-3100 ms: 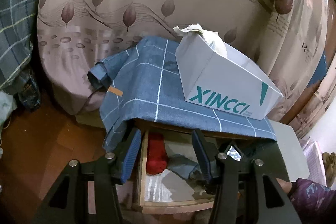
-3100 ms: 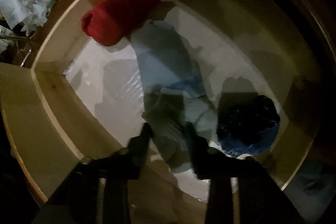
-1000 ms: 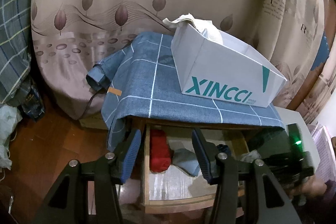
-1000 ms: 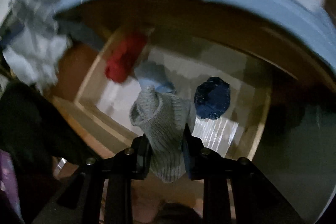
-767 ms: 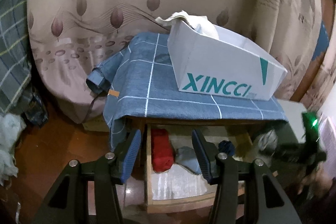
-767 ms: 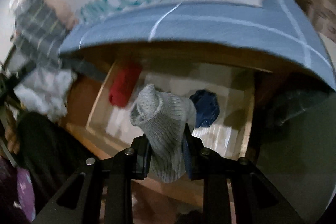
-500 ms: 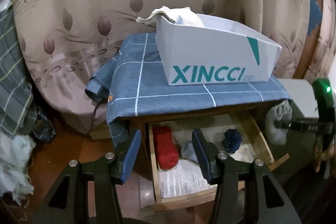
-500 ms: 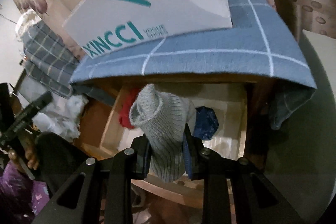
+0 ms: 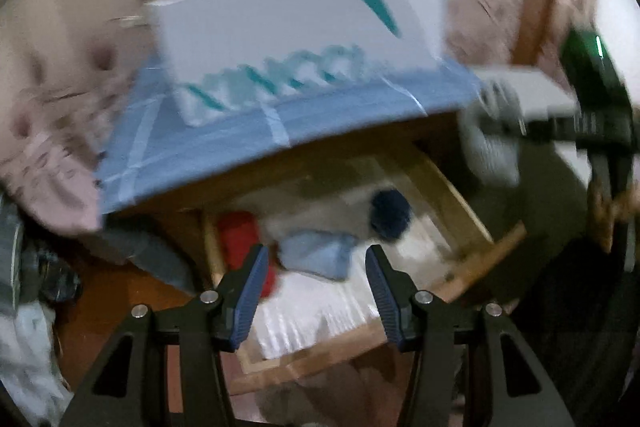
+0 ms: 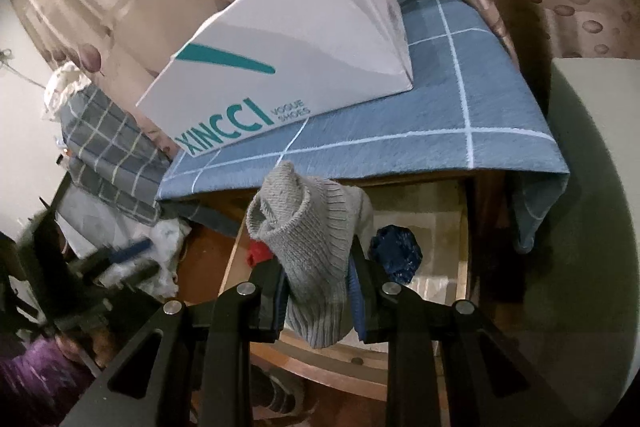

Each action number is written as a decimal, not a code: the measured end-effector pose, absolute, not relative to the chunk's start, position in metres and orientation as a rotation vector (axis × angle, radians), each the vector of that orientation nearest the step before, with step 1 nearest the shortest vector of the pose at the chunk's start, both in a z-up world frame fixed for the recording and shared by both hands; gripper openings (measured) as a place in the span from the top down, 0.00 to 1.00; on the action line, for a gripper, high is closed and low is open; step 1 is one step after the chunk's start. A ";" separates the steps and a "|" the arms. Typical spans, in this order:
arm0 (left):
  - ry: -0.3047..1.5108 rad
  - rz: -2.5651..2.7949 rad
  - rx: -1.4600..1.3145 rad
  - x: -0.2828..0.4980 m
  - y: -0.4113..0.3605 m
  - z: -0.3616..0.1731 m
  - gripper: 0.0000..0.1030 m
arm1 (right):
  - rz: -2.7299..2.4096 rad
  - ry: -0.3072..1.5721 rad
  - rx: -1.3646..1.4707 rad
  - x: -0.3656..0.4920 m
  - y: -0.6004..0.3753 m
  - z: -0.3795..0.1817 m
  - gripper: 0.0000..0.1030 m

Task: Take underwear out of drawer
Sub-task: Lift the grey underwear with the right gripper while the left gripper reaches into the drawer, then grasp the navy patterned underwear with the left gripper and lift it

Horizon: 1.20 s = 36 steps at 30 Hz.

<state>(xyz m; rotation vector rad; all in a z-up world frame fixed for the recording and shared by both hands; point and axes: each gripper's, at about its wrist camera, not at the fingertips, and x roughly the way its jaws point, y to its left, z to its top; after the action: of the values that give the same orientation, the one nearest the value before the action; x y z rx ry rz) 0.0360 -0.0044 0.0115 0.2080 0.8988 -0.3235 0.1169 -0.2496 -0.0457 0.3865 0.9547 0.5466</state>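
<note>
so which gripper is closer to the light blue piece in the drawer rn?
Left. The left gripper hangs open just above the light blue piece, which is framed between its fingers. The right gripper is off beside the drawer, shut on the grey knit item.

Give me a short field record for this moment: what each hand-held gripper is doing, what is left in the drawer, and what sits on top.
right hand-held gripper: shut on the grey knitted garment, held above the drawer
left hand-held gripper: open, empty, over the drawer
drawer: pulled open
left in drawer: red roll, light blue garment, dark blue bundle
on top: white shoe box on a blue checked cloth
picture quality: left view blurred
</note>
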 end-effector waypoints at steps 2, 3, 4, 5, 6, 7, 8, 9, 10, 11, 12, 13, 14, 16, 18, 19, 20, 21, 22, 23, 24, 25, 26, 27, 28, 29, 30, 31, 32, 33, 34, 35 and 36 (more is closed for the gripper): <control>0.939 -0.339 0.250 0.042 -0.021 -0.001 0.50 | 0.547 0.947 0.401 0.116 -0.252 -0.044 0.77; 0.965 -0.345 0.249 0.046 -0.027 -0.006 0.50 | 0.549 0.943 0.407 0.115 -0.254 -0.044 0.77; 0.996 -0.346 0.236 0.052 -0.031 -0.012 0.50 | 0.552 0.941 0.413 0.115 -0.254 -0.043 0.77; 1.019 -0.344 0.215 0.057 -0.033 -0.016 0.50 | 0.555 0.939 0.418 0.115 -0.255 -0.043 0.77; 1.050 -0.336 0.173 0.064 -0.034 -0.022 0.50 | 0.555 0.936 0.421 0.114 -0.256 -0.042 0.77; 1.077 -0.327 0.126 0.072 -0.034 -0.027 0.50 | 0.557 0.930 0.424 0.113 -0.257 -0.041 0.77; 1.098 -0.316 0.088 0.077 -0.034 -0.031 0.50 | 0.559 0.924 0.428 0.112 -0.258 -0.040 0.77; 1.125 -0.294 0.033 0.085 -0.034 -0.037 0.50 | 0.560 0.917 0.433 0.111 -0.260 -0.039 0.77; 1.143 -0.279 -0.021 0.090 -0.034 -0.042 0.50 | 0.561 0.912 0.441 0.111 -0.261 -0.038 0.77; 1.152 -0.271 -0.081 0.093 -0.035 -0.047 0.50 | 0.560 0.907 0.452 0.111 -0.264 -0.037 0.77; 1.152 -0.267 -0.139 0.096 -0.037 -0.052 0.50 | 0.559 0.900 0.465 0.110 -0.267 -0.037 0.77; 1.145 -0.266 -0.196 0.098 -0.042 -0.056 0.50 | 0.555 0.893 0.475 0.110 -0.269 -0.036 0.77; 1.143 -0.264 -0.239 0.101 -0.047 -0.060 0.50 | 0.551 0.886 0.489 0.110 -0.272 -0.035 0.77; 1.159 -0.259 -0.279 0.108 -0.062 -0.069 0.50 | 0.553 0.872 0.521 0.110 -0.279 -0.034 0.77; 1.162 -0.250 -0.294 0.115 -0.079 -0.077 0.50 | 0.554 0.860 0.530 0.108 -0.283 -0.031 0.77; 1.159 -0.245 -0.304 0.117 -0.084 -0.079 0.50 | 0.555 0.856 0.531 0.107 -0.284 -0.030 0.77; 1.149 -0.235 -0.322 0.120 -0.092 -0.082 0.50 | 0.560 0.851 0.536 0.106 -0.285 -0.029 0.77; 1.144 -0.217 -0.316 0.123 -0.099 -0.084 0.50 | 0.566 0.847 0.540 0.106 -0.286 -0.028 0.77; 1.144 -0.191 -0.294 0.126 -0.106 -0.087 0.50 | 0.568 0.845 0.543 0.105 -0.286 -0.027 0.77; 1.147 -0.164 -0.279 0.128 -0.111 -0.090 0.50 | 0.570 0.843 0.551 0.105 -0.288 -0.026 0.77; 1.151 -0.148 -0.280 0.130 -0.113 -0.092 0.50 | 0.574 0.839 0.563 0.105 -0.290 -0.026 0.77; 1.166 -0.120 -0.295 0.133 -0.116 -0.097 0.50 | 0.581 0.833 0.576 0.104 -0.293 -0.025 0.76; 1.182 -0.100 -0.308 0.137 -0.117 -0.101 0.50 | 0.583 0.827 0.582 0.104 -0.295 -0.024 0.76; 1.197 -0.085 -0.315 0.141 -0.119 -0.106 0.50 | 0.585 0.818 0.588 0.103 -0.297 -0.023 0.76; 1.221 -0.066 -0.349 0.147 -0.120 -0.111 0.50 | 0.589 0.808 0.598 0.102 -0.300 -0.021 0.76; 1.235 -0.052 -0.376 0.150 -0.118 -0.115 0.50 | 0.593 0.800 0.606 0.101 -0.303 -0.020 0.76; 1.244 -0.037 -0.386 0.152 -0.116 -0.115 0.50 | 0.594 0.794 0.612 0.100 -0.305 -0.019 0.76; 1.258 -0.011 -0.401 0.156 -0.117 -0.119 0.50 | 0.597 0.789 0.617 0.099 -0.307 -0.019 0.76; 1.261 -0.003 -0.422 0.157 -0.117 -0.121 0.50 | 0.602 0.785 0.624 0.097 -0.309 -0.019 0.76; 1.260 0.014 -0.446 0.158 -0.116 -0.125 0.50 | 0.610 0.781 0.634 0.097 -0.310 -0.018 0.76; 1.260 0.030 -0.457 0.159 -0.116 -0.126 0.50 | 0.616 0.779 0.641 0.097 -0.311 -0.018 0.76; 1.261 0.051 -0.476 0.160 -0.116 -0.130 0.50 | 0.620 0.777 0.647 0.097 -0.312 -0.018 0.75; 1.257 0.072 -0.509 0.161 -0.115 -0.134 0.50 | 0.623 0.775 0.650 0.097 -0.313 -0.018 0.75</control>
<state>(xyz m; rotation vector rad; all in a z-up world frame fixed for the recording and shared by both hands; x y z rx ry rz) 0.1612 -0.1152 -0.1341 -0.5095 1.2573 0.0722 0.0966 -0.3128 -0.0175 0.6497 0.7753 0.6228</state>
